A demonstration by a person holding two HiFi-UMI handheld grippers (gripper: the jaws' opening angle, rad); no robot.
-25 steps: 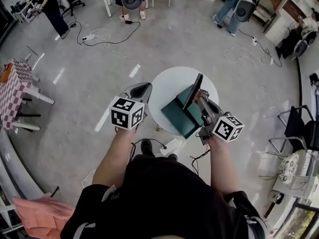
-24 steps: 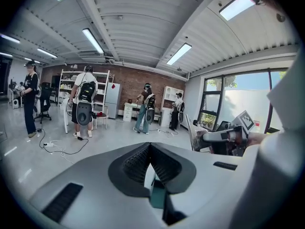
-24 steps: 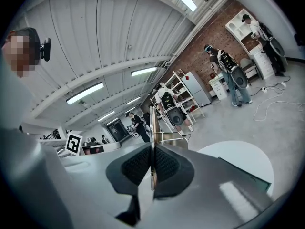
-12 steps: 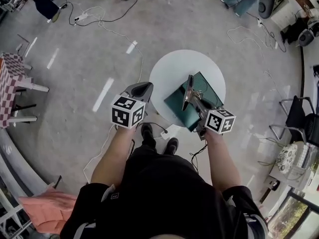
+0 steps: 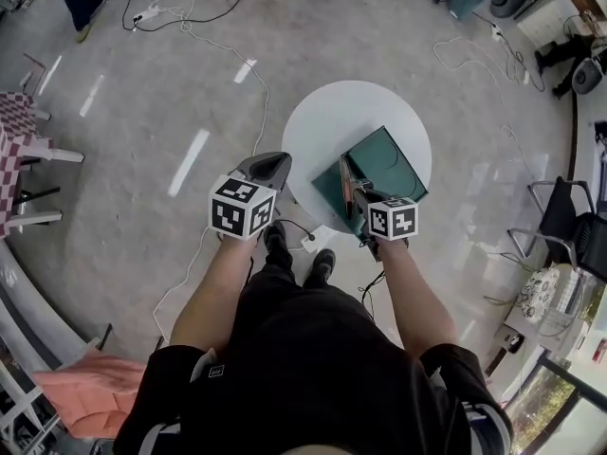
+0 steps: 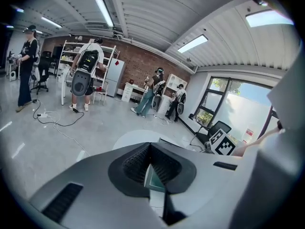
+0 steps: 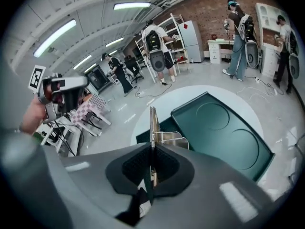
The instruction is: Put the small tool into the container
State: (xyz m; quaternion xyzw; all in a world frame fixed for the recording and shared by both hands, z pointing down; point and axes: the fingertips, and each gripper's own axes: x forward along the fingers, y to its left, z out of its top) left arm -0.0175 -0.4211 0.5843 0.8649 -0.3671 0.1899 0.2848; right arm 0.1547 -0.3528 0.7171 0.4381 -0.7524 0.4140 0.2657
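A dark green container lies open on a round white table; its tray side with two round hollows shows in the right gripper view. My right gripper hovers over the container's near-left part, shut on a small thin metal tool that stands on edge beyond the jaws. The left gripper hangs off the table's left edge, shut with nothing in it. Through the gap under its pads a bit of the container shows.
Cables run over the grey floor beyond the table. A power strip lies by the person's feet. A checkered table stands far left, a chair at right. Several people stand by shelves farther off.
The right gripper with the tool has swung left and nearer the person, over the container. The left gripper has hardly moved. The head view has shifted, so the table sits higher in frame.
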